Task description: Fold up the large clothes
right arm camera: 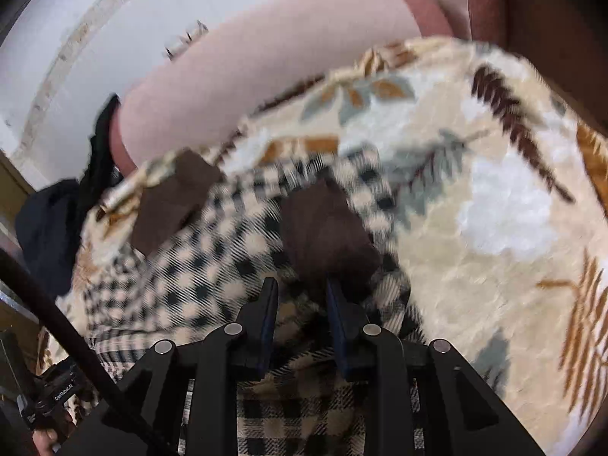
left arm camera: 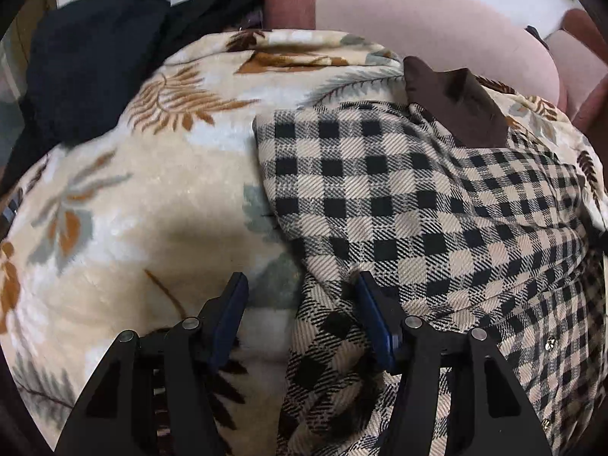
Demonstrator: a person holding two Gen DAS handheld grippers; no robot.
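Checked shirt [left arm camera: 399,205]: spread flat on the leaf-print blanket [left arm camera: 144,197], brown collar [left arm camera: 456,102] at the far edge, likely laid out for folding. Left claw [left arm camera: 300,285]: open, astride the shirt's near edge, gripping nothing. Right claw [right arm camera: 300,288]: slightly parted over the collar, pads clear, seemingly a release.

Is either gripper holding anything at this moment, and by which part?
Nothing is held. The left gripper stands open over the edge of the black-and-beige checked shirt; the right gripper is open above its brown collar.
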